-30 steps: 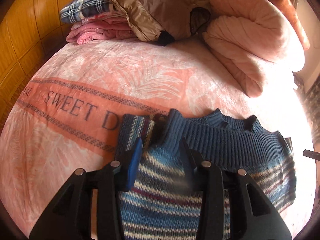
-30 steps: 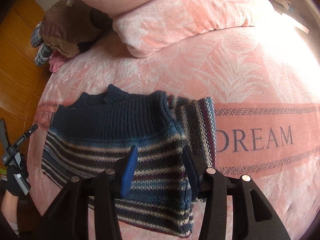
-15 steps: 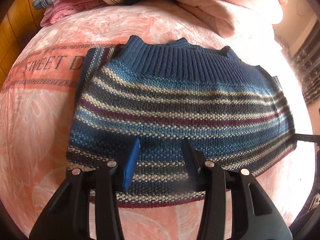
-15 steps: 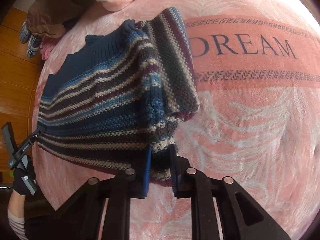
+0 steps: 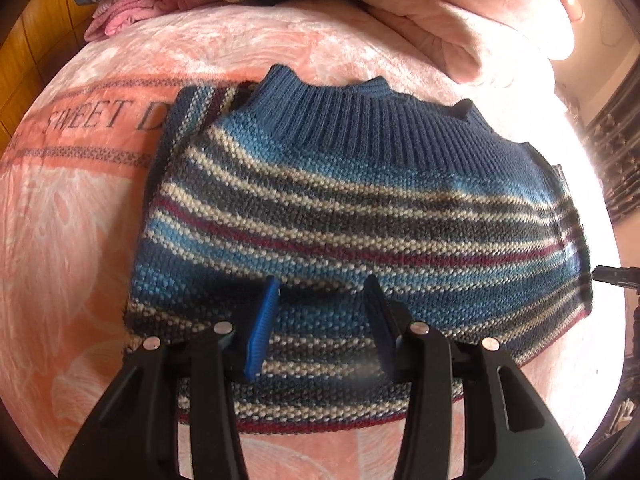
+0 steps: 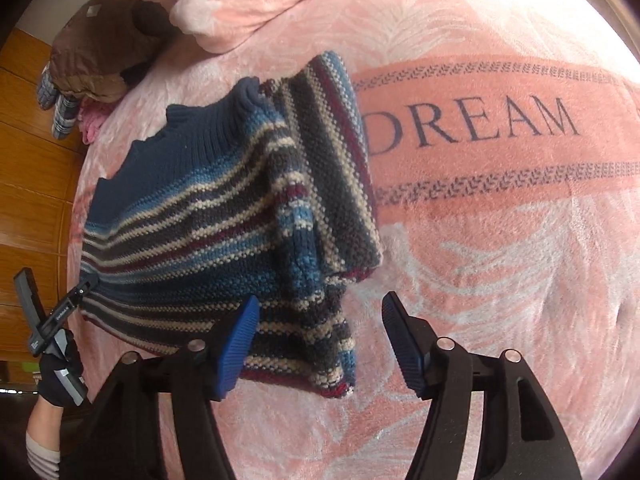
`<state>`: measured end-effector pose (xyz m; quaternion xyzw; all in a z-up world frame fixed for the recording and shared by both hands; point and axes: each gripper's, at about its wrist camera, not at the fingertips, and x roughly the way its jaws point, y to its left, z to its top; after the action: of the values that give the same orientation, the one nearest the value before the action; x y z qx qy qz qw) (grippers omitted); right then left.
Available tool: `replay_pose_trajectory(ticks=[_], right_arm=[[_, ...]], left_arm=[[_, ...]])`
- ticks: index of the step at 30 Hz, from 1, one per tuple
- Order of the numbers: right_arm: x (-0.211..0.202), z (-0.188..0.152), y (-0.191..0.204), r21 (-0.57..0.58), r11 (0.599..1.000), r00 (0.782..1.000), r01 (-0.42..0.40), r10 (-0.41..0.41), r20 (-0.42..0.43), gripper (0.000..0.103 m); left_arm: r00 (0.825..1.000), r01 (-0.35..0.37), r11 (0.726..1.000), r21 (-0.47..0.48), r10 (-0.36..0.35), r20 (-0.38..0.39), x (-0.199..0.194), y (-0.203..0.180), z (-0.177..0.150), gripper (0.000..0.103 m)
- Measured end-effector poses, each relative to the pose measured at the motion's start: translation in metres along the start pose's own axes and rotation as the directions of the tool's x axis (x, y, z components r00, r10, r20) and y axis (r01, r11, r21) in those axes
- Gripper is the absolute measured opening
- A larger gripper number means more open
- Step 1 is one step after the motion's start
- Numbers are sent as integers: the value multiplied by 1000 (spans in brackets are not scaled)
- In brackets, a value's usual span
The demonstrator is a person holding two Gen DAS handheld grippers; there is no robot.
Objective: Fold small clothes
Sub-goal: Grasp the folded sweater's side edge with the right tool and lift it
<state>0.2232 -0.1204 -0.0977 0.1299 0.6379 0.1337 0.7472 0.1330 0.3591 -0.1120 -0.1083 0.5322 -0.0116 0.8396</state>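
A knitted sweater (image 5: 360, 220) with blue, cream and maroon stripes and a ribbed navy collar lies folded on the pink blanket (image 5: 72, 240). My left gripper (image 5: 324, 284) hovers open over its near hem, with nothing between the fingers. In the right wrist view the sweater (image 6: 208, 216) lies left of centre, with a striped flap folded along its right side. My right gripper (image 6: 320, 304) stands open over the sweater's near right corner, the knit loose between the jaws. A gloved hand holds the left gripper (image 6: 56, 316) at the sweater's left edge.
Folded plaid and pink clothes (image 5: 132, 8), a brown padded jacket (image 6: 104, 48) and pink pillows (image 5: 460, 28) are piled at the far end of the bed. A wooden panel (image 6: 36, 152) runs along the left. The blanket's "DREAM" band (image 6: 480, 128) lies bare to the right.
My right gripper, shut on the sweater's near corner half a second ago, has opened and let it drop. The left gripper stayed open and holds over the hem.
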Motion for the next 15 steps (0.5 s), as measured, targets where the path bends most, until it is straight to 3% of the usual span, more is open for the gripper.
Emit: replay_pose_trajectory(ticks=[4, 8, 15], right_arm=[[10, 18, -6, 40, 999, 999, -35, 34, 12, 68], [25, 26, -5, 32, 999, 1000, -4, 5, -13, 69], [40, 23, -13, 33, 999, 1000, -21, 22, -14, 65]], left_arm=[[1000, 17, 1000, 1, -17, 15, 2, -14, 9, 47], [1000, 14, 1000, -14, -13, 12, 12, -17, 12, 52], [1000, 21, 999, -30, -22, -4, 26, -13, 14, 56]])
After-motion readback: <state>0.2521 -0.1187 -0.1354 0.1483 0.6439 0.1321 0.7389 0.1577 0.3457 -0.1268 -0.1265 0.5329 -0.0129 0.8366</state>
